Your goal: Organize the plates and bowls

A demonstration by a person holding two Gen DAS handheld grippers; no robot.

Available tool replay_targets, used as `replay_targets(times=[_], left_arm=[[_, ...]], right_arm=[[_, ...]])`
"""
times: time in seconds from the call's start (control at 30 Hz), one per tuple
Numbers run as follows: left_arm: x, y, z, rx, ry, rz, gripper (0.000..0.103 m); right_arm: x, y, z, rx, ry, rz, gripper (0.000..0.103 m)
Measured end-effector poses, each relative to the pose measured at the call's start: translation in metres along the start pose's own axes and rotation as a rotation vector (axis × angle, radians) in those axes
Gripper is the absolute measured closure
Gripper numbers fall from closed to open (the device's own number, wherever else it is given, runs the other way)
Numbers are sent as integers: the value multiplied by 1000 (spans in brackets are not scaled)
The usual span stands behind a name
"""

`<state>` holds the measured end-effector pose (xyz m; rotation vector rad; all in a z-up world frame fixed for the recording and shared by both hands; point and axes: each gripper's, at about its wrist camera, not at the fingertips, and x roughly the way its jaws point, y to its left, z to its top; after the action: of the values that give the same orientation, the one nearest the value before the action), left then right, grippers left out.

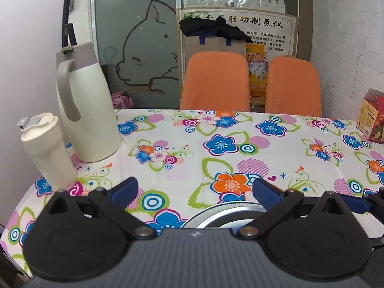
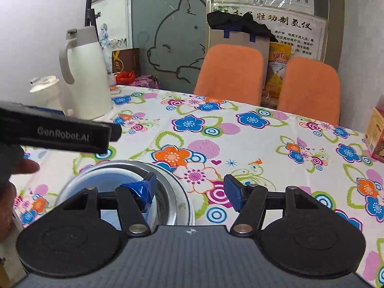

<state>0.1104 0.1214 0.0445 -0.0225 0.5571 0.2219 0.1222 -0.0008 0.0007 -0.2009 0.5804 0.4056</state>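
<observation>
A metal plate [image 2: 177,192] lies on the floral tablecloth [image 2: 240,144] with a pale blue bowl [image 2: 115,180] sitting in it. My right gripper [image 2: 189,192] is open and empty, low over them, its left finger over the bowl and its right finger outside the plate's rim. In the left wrist view the same plate [image 1: 228,213] shows just under my left gripper [image 1: 194,189], which is open and empty above the plate's far edge. The left gripper's body [image 2: 55,132] shows at the left of the right wrist view.
A tall cream thermos jug [image 1: 84,105] and a cream tumbler [image 1: 45,148] stand at the table's left. A red carton [image 1: 372,117] stands at the right edge. Two orange chairs [image 1: 216,81] are behind the table's far side.
</observation>
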Motion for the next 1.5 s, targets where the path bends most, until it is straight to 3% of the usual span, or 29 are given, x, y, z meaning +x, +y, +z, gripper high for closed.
replay_targets(times=[0.1,0.23,0.57,0.9,1.2,1.5], left_arm=[[-5,0,0,-40,-35,22,1],[-10,1,-3,-109,-38,38,1],[-37,-4,-24,-106,-16,10,1],[-80,-11,-54,-85,-45,-16,1],[-103,-20,-91,-61,-41,-47,2],[-117,-24,-97,-43,-72,-59,1]], right_arm=[[4,-6,2,32,-25,-16,55],[2,-25,10,191,-95,-46,55],[-39,-42,-18,398,-145,-111,53],[-69,-31,-38,371,-141,-146,50],[-84,-28,-73,334,-91,-243,49],[-98,-31,-86,336,-94,-272,48]])
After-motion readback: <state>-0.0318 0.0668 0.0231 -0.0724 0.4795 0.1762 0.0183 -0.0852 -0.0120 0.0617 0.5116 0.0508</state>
